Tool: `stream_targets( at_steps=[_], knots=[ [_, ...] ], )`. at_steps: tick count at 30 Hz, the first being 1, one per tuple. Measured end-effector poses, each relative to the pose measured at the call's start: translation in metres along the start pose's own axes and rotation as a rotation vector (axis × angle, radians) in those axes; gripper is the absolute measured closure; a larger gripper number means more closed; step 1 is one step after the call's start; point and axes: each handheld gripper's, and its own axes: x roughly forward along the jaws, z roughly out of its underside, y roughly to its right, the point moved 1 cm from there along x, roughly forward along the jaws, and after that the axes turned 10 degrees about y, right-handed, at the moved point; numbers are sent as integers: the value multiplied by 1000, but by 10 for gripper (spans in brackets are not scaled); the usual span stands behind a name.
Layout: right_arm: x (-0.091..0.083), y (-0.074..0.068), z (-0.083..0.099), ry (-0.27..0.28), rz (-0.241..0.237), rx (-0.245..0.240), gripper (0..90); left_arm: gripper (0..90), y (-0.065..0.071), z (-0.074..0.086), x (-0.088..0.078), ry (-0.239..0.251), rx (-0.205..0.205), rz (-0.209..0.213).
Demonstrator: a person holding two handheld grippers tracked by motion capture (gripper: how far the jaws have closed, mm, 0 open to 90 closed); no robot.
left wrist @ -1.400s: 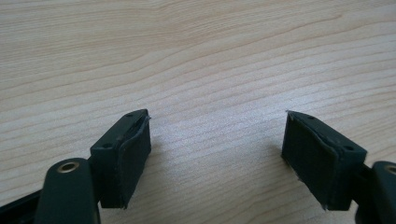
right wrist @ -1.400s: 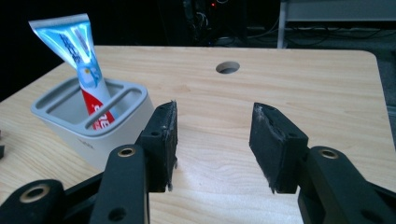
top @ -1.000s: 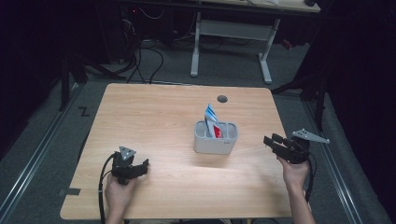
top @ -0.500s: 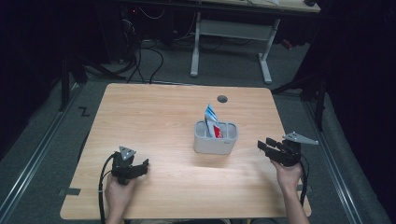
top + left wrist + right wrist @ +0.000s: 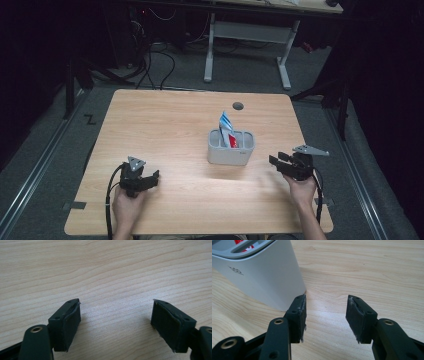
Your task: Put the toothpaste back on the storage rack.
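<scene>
Claws (image 5: 155, 176) (image 5: 274, 161) both spread, empty; right one near grey holder (image 5: 230, 152).

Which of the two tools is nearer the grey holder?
The right tool, just beside the grey holder on its right. The left tool sits farther off, near the table's front left.

The high view looks forward and down from above the person's side onto the whole light wooden table (image 5: 165, 125). The left gripper view sits low and close, facing bare wood grain (image 5: 105, 272). The right gripper view, equally near, faces the grey plastic holder (image 5: 262, 277), which also stands mid-table in the high view (image 5: 230, 152).
</scene>
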Motion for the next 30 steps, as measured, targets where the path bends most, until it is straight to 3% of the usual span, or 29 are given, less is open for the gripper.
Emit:
stream_targets(
  at_steps=[7, 14, 18, 22, 26, 30],
  knots=[
    [7, 4, 5, -6, 46, 34, 478, 242, 0, 0, -1, 1, -3, 0],
    [19, -1, 11, -49, 63, -28, 469, 240, 0, 0, -1, 0, -1, -1],
    [24, 0, 19, -43, 77, -4, 468, 239, 0, 1, -1, 0, 0, 0],
    [29, -1, 27, -84, 95, -37, 457, 239, -1, 1, -2, 0, -4, 4],
    [32, -2, 27, -83, 105, -68, 458, 239, 0, 1, -2, 0, -1, 1],
    [37, -3, 30, -114, 113, -78, 451, 229, 0, 1, -1, -3, 4, 3]
  ],
)
